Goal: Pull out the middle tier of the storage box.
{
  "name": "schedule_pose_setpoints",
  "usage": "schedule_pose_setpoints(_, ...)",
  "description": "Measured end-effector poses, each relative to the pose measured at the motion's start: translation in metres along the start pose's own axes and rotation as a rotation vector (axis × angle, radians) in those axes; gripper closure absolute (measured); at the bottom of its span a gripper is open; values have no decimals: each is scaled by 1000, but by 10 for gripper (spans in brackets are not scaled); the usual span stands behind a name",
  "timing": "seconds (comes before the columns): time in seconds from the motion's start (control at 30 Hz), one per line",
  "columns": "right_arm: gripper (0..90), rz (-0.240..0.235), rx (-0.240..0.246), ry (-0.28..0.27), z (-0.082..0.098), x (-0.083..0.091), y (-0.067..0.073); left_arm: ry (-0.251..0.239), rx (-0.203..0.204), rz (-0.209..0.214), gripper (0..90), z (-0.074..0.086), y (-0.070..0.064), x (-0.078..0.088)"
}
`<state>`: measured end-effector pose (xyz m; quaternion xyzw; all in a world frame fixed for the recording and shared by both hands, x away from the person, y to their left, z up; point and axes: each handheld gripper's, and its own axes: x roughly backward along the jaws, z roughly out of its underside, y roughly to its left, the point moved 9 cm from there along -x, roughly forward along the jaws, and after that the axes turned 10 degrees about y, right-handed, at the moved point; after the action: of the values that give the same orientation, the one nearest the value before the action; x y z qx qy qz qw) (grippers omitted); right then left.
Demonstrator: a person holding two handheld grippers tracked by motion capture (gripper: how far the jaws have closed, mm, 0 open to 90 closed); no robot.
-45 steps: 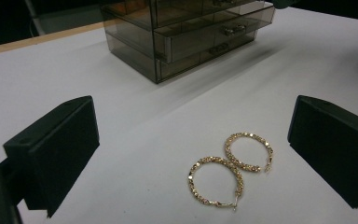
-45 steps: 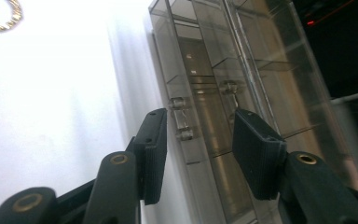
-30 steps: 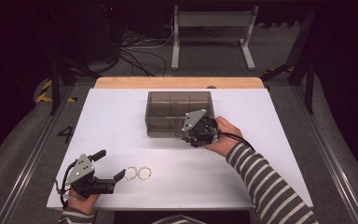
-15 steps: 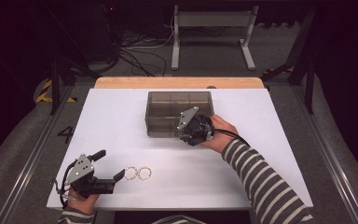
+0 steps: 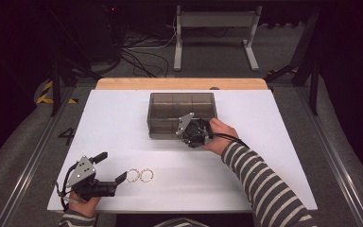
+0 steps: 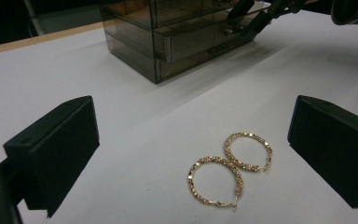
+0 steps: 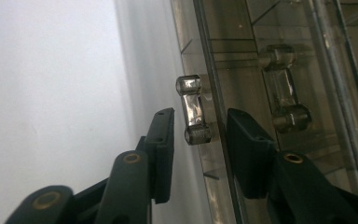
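My right hand-held gripper (image 7: 193,140) has just been closing, jaws not yet pinching the drawer handle (image 7: 193,110) between them; I should centre on it, squeeze, then pull straight out.

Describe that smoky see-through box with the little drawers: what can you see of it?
The drawer box is smoky, see-through plastic, low and rectangular, with dividers showing through its top. It stands on the white table, toward the far side. One drawer sits slightly pulled out. Its clear handle is a small bar with rounded ends. The right gripper has been closing its jaws around that handle, one jaw to each side, not yet pressing.
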<state>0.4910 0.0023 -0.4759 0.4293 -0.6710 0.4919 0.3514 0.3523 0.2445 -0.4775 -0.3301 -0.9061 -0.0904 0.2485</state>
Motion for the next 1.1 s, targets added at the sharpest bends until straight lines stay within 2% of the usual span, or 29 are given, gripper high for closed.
schedule_pose_setpoints(0.13, 691, 25, 20, -1, -1, -1, -3, -2, 0, 2, 26, 0, 0, 0)
schedule_pose_setpoints(0.23, 693, 22, 14, 4, -1, 0, -2, -2, 0, 2, 26, 0, 0, 0)
schedule_pose_setpoints(0.37, 697, 16, 9, 10, -1, 1, 1, -2, 1, 1, 26, 0, 0, 0)
schedule_pose_setpoints(0.53, 697, -11, 16, 24, 1, 4, 6, -2, 1, 0, 26, 0, -1, 0)
schedule_pose_setpoints(0.57, 698, -23, 5, 30, 1, 6, 9, -2, 4, 2, 26, 0, -1, 0)
schedule_pose_setpoints(0.6, 701, -28, 23, 30, 1, 8, 12, -2, 6, 2, 26, 0, -1, -1)
schedule_pose_setpoints(0.73, 702, -34, 9, 28, 2, 12, 18, 1, 3, 3, 26, 0, -1, -1)
schedule_pose_setpoints(0.9, 705, -35, 21, 11, 0, 17, 24, 1, 2, 0, 26, 0, -1, -1)
schedule_pose_setpoints(1.1, 708, -50, 21, 20, 1, 18, 30, 5, -2, -2, 26, 0, -1, -2)
